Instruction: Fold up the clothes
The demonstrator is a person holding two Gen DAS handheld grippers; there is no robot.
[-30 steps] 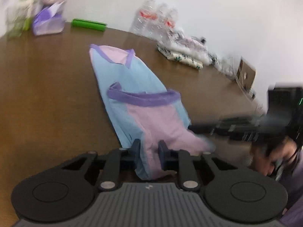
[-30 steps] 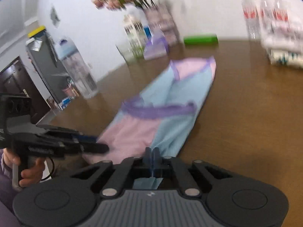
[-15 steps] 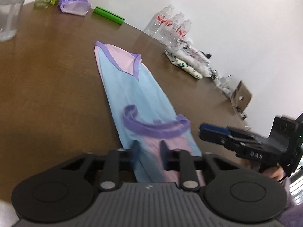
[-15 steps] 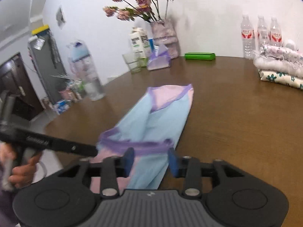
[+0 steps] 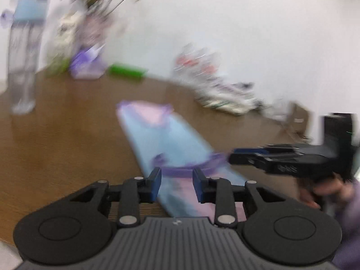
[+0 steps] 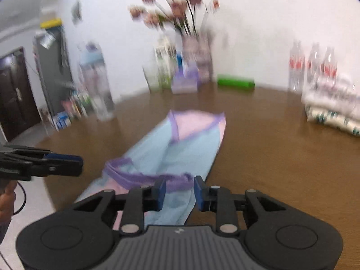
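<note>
A light blue and pink garment point(image 5: 166, 139) point(image 6: 180, 148) with purple trim lies folded lengthwise in a long strip on the brown table point(image 5: 56, 139) point(image 6: 270, 153). Its near end hangs over the table's front edge. My left gripper point(image 5: 176, 183) is open just above that near end, with a purple band between its blue pads. My right gripper point(image 6: 180, 191) is open too, hovering over the same end from the other side. Each gripper shows in the other's view, held in a hand. Both views are blurred by motion.
At the back stand a vase of flowers point(image 6: 193, 51), a tall clear bottle point(image 6: 96, 85), a purple tissue pack point(image 6: 184, 81), a green case point(image 6: 235, 83) and three water bottles point(image 6: 312, 67). A stack of folded cloths point(image 6: 335, 108) lies at the right.
Both grippers have let go of the garment's near end and opened. They have drawn back and tilted up, so more of the wall and the back of the table shows.
</note>
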